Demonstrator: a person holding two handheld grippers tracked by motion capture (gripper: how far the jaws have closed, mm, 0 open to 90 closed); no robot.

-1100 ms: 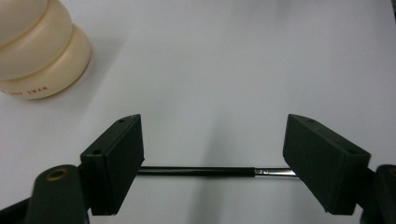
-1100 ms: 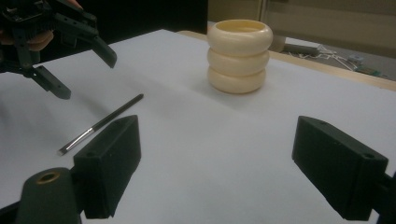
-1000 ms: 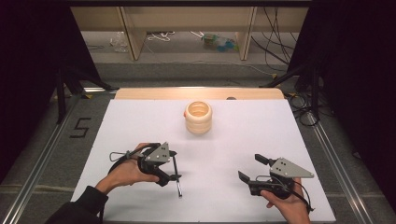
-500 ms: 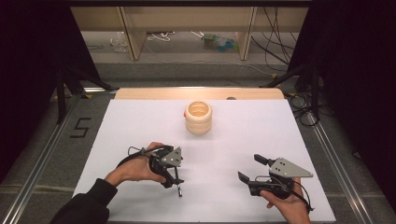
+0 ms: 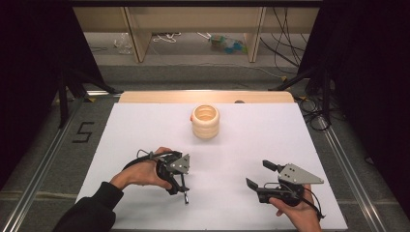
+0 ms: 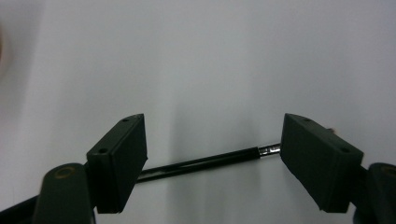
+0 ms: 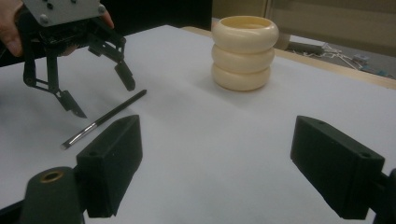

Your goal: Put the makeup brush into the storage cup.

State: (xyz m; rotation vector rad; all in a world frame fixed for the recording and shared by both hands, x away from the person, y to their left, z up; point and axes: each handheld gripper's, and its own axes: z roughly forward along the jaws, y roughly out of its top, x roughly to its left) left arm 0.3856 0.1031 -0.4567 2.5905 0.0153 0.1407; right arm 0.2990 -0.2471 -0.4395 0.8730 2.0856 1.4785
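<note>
Black pen [image 7: 105,118], silver-tipped, flat on white surface [image 5: 251,145], between spread jaws of left claw [image 5: 180,186]; nothing gripped. Right claw [image 5: 258,175] wide open, empty, well apart. Cream ringed holder [image 5: 205,122] farther back. Advised: centred over barrel, lowered, closed squarely.

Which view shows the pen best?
Right gripper view: the whole pen lies on the table between the open left gripper jaws. Left gripper view shows only its middle, ends hidden behind jaws. High view: a small dark sliver.
</note>
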